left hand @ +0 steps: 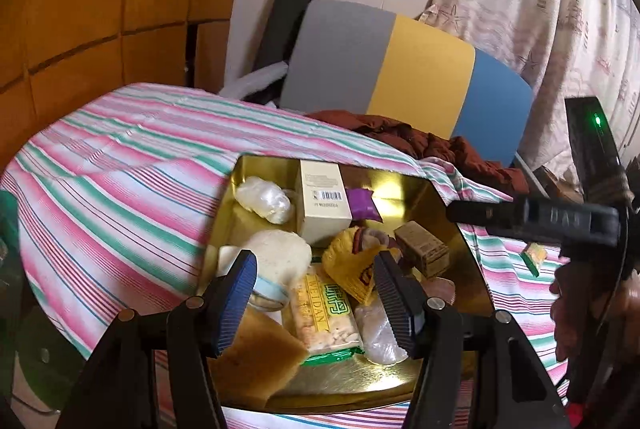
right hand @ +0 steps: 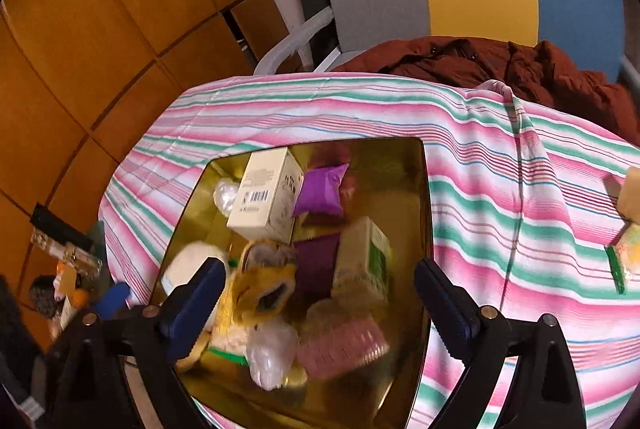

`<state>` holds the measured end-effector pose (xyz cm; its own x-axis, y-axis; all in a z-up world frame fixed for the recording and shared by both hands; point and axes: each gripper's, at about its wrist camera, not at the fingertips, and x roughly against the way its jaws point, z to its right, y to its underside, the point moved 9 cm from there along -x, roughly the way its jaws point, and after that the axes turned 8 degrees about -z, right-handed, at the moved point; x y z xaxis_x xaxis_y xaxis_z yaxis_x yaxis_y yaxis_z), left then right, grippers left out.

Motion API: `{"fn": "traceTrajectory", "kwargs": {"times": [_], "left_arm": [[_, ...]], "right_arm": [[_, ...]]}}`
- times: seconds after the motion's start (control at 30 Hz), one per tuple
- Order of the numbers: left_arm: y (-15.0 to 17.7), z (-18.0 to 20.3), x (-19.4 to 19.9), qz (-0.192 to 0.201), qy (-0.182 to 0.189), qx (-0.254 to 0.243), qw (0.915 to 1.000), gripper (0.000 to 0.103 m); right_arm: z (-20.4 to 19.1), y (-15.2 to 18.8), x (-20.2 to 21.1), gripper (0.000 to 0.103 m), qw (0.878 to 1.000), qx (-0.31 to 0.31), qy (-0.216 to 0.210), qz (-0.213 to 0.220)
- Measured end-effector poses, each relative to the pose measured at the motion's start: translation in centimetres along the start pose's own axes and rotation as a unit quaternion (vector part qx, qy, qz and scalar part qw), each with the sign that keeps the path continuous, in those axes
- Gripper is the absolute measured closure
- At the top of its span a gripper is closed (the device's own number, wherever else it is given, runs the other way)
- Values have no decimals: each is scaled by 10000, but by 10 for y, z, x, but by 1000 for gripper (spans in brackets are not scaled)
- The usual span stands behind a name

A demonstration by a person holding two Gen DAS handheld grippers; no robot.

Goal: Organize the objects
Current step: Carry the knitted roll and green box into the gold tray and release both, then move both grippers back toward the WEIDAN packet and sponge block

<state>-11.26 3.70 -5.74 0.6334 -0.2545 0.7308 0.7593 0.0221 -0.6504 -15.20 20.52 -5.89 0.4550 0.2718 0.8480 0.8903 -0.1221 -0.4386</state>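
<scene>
Ribbed blue fingers (left hand: 240,293) of both grippers apart, glossy gold tin (left hand: 460,229), crinkly snack packets (left hand: 324,313)

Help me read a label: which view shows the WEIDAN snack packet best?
The left wrist view: the WEIDAN snack packet lies sharp between the open fingers, lettering legible. In the right wrist view it is blurred and mostly hidden under other items in the gold tray.

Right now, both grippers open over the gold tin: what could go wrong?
1. The gold tin is crowded; the left gripper closing on the WEIDAN packet may also snag the yellow wrapper.
2. The snack packet lies outside the tin, easily missed.
</scene>
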Motion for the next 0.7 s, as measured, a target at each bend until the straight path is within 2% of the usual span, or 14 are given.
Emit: {"fn": "traceTrajectory", "kwargs": {"times": [0.37,0.7], "left_arm": [[3,23,19,172,-138,-422,9989,41],[14,51,26,141,-62,-832,9964,41]], "right_arm": [[2,35,26,6,9972,377,531,365],[24,56,44,5,9964,308,637,472]]}}
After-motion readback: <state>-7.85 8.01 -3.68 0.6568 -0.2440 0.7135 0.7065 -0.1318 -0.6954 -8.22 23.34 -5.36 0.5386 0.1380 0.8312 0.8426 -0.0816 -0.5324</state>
